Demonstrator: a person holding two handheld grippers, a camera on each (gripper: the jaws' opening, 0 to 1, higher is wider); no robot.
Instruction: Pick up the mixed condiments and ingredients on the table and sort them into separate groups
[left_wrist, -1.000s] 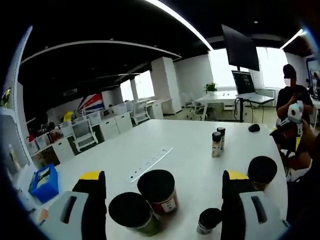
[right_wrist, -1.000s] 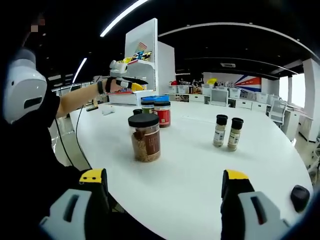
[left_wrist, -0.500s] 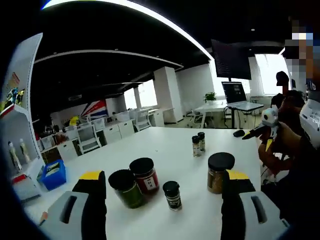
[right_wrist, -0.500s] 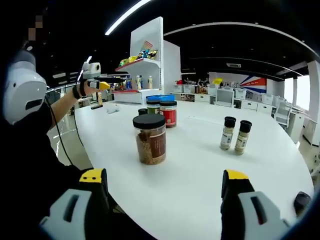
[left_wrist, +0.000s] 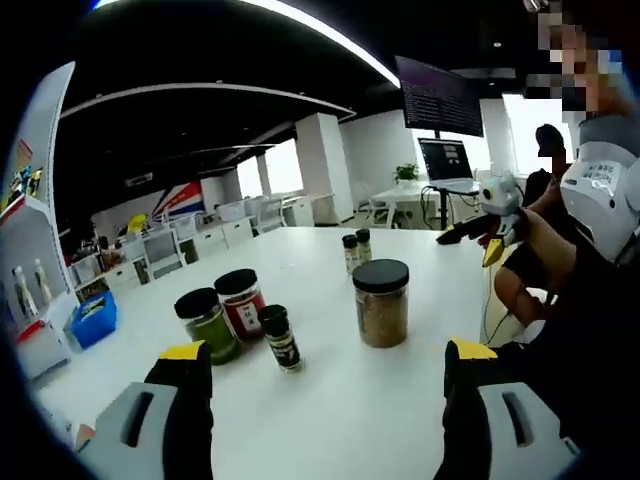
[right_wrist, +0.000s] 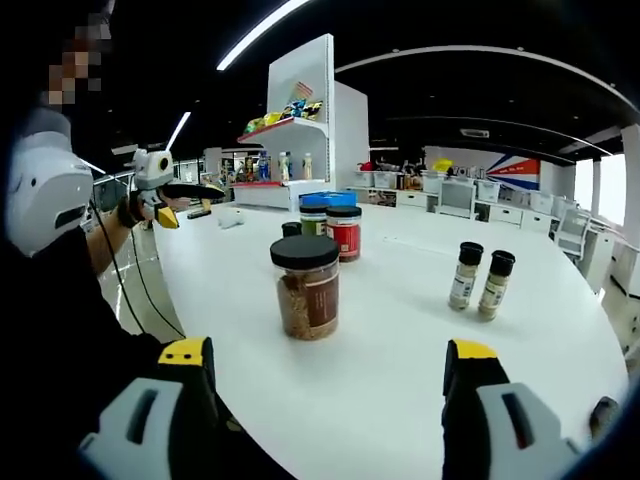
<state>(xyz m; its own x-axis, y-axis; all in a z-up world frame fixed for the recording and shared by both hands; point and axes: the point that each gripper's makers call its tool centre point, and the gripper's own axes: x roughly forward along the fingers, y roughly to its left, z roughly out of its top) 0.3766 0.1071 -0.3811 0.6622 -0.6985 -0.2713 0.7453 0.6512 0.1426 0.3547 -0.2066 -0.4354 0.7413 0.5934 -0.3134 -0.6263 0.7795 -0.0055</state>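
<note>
On the white table (left_wrist: 330, 400) stand a big black-lidded jar of brown grains (left_wrist: 381, 303), a small dark bottle (left_wrist: 279, 338), a red jar (left_wrist: 241, 302), a green jar (left_wrist: 206, 325) and two slim shakers (left_wrist: 355, 250). My left gripper (left_wrist: 327, 350) is open over the table's near edge, short of the jars. The right gripper (left_wrist: 490, 215) comes in from the right, held in a hand. In the right gripper view the big jar (right_wrist: 307, 288) stands ahead of my open right gripper (right_wrist: 328, 350), with the red jar (right_wrist: 344, 232), green jar (right_wrist: 314, 216) and shakers (right_wrist: 481, 280) behind. The left gripper (right_wrist: 165, 190) hovers off the table's left edge.
A blue box (right_wrist: 325, 197) sits behind the jars, and a white shelf unit (right_wrist: 290, 120) stands beyond the table. A dark mouse (right_wrist: 603, 412) lies at the table's right edge. Desks, chairs and a screen (left_wrist: 435, 98) fill the office behind. A person stands at the far right.
The left gripper has drawn back from above the jars toward the table's edge, so the jars look farther and the big jar sits central. The right view has crept slightly nearer the big jar.
</note>
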